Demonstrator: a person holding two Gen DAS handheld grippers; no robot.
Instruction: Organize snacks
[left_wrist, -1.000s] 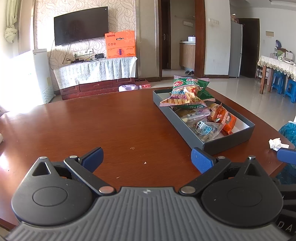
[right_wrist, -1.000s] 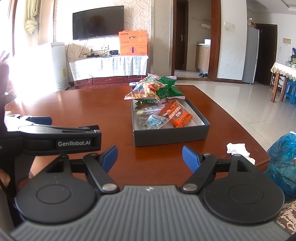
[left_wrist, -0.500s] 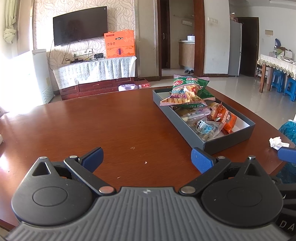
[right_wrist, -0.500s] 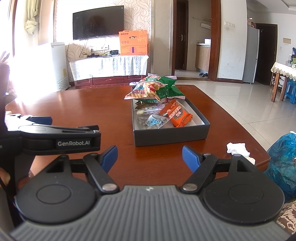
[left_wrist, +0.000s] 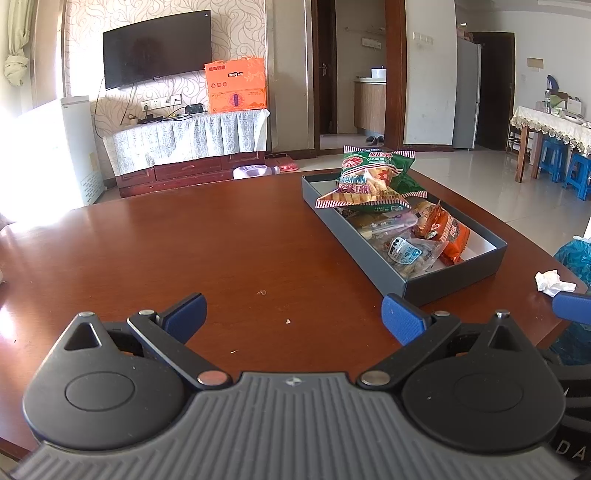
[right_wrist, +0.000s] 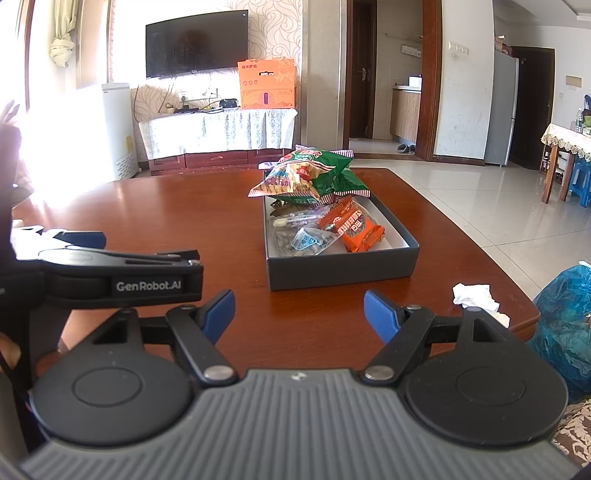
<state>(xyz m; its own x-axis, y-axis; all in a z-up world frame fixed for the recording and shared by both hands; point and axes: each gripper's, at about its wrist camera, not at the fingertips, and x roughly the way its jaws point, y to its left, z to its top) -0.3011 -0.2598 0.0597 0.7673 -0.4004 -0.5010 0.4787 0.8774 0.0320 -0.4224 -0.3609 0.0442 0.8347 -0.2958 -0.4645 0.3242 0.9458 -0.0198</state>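
Taking the dark grey box on the polished reddish-brown table as landmark: to its left the left gripper hovers over bare wood, jaws spread wide and holding nothing. Inside the box lie the snacks, a green bag heaped at the far end, an orange packet and clear wrappers nearer. Before the box the right gripper gapes empty; right of it a crumpled tissue sits near the table's edge, and behind it a wall television hangs above a cloth-draped cabinet.
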